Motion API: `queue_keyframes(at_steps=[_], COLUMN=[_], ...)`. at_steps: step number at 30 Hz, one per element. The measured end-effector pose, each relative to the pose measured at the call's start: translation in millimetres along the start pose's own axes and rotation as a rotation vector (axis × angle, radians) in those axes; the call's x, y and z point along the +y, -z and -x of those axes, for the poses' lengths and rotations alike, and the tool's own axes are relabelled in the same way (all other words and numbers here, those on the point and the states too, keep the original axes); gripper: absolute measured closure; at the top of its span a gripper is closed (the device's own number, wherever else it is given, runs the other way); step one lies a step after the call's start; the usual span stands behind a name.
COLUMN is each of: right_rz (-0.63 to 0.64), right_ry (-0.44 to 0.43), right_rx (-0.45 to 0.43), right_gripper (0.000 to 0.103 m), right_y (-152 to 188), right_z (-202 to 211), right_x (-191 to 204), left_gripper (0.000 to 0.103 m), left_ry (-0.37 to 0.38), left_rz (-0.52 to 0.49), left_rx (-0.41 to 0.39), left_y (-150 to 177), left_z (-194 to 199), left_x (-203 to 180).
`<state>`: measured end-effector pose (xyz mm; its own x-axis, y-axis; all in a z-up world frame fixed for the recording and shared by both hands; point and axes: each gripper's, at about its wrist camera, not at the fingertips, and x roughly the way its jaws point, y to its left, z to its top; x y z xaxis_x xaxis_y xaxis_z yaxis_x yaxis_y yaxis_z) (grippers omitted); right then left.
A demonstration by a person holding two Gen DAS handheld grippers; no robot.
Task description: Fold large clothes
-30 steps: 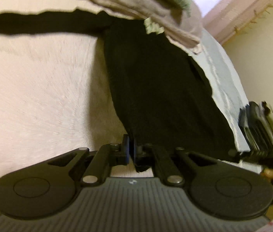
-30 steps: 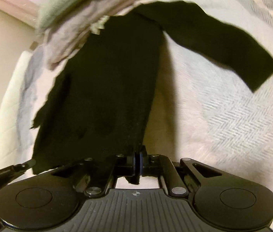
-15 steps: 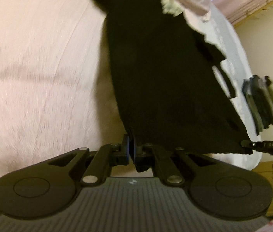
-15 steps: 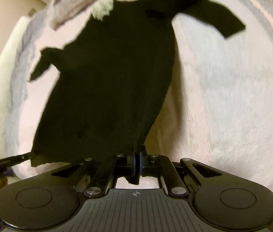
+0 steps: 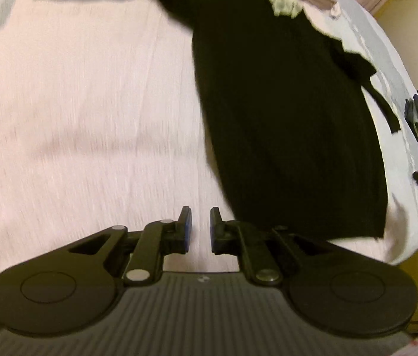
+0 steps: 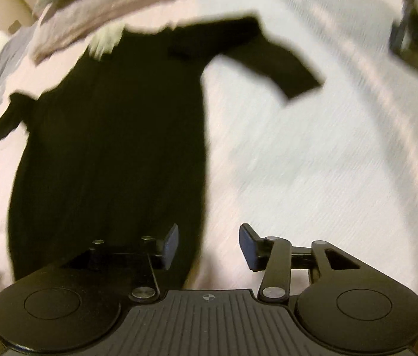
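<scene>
the black garment [image 5: 292, 124] lies flat on the pale bedspread [image 5: 84, 112], sleeves out to both sides; its collar end meets a pile of clothes [image 6: 114, 9]. the left gripper [image 5: 198, 228] is spread and empty beside the hem; the right gripper [image 6: 207, 247] is spread too, holding nothing, over the hem's corner.

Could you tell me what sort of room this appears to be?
Probably a bedroom: the black garment lies spread on a bed's pale woven bedspread, with a pile of other clothes at its far end.
</scene>
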<state>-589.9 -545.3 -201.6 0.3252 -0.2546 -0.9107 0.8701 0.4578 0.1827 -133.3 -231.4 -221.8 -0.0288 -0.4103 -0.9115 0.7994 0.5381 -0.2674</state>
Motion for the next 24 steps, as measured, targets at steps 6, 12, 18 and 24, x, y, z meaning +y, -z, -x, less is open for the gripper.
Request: queue_keyframes(at_steps=[6,12,18,24], right_rz=[0.066,0.062,-0.072,0.08], right_ry=[0.066,0.063,-0.144,0.052], right_rx=[-0.11,-0.092,-0.005,-0.107], right_gripper=[0.054,0.051,0.102,0.102], right_y=[-66,-124,-153,-170], right_z=[-13,-77,-108,-26], right_x=[-38,-116,-175,-206], left_gripper=[0.091,0.087,0.084,0.079], left_ry=[0.002,0.003,0.006,0.045], left_rz=[-0.04,-0.063,-0.087,-0.144], left_rx=[-0.12,-0.146,-0.141,-0.133], left_y=[-75,-127,-167,-188], left_z=[-13,-69,-130,-145], left_x=[-49,-117,-188,-240])
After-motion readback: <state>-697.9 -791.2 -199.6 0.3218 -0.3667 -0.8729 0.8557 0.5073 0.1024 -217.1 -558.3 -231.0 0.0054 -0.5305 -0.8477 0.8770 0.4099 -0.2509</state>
